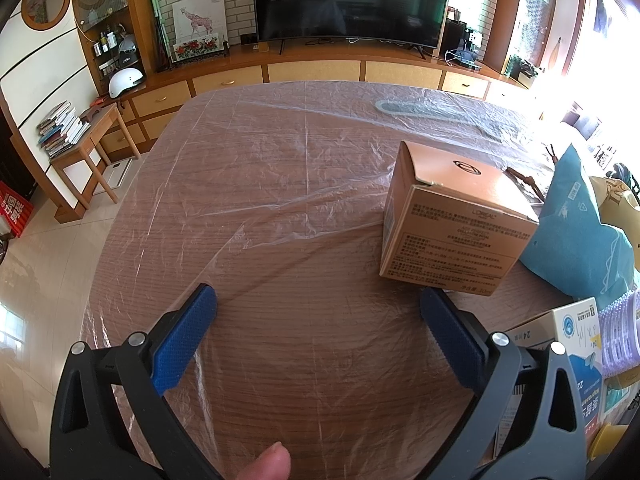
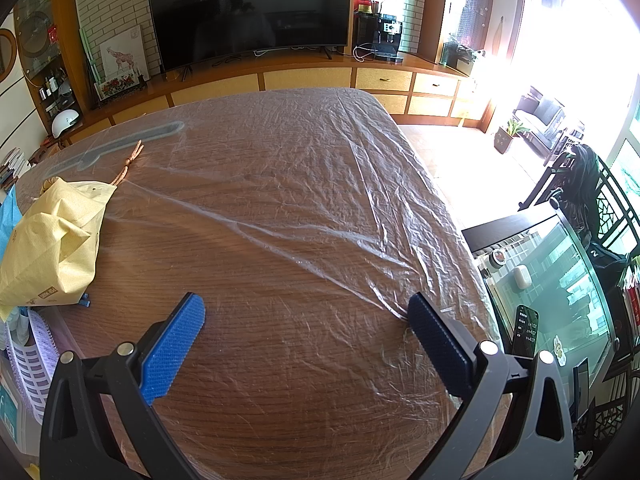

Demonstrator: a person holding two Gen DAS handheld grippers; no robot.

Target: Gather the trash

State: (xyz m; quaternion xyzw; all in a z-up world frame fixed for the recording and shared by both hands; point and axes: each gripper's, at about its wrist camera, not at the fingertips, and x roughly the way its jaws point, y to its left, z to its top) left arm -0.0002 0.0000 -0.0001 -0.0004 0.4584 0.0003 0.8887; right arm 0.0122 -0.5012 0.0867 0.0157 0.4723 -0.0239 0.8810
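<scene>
Both grippers, left (image 1: 318, 304) and right (image 2: 306, 312), hover open and empty above the table (image 1: 280, 200). Collection looks unstarted; the left likely reaches right for the box (image 1: 452, 220).

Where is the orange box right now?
The orange box shows in the left wrist view, on the plastic-covered table, ahead and to the right of the open left tongs. The blue bag sits right beside it.
</scene>
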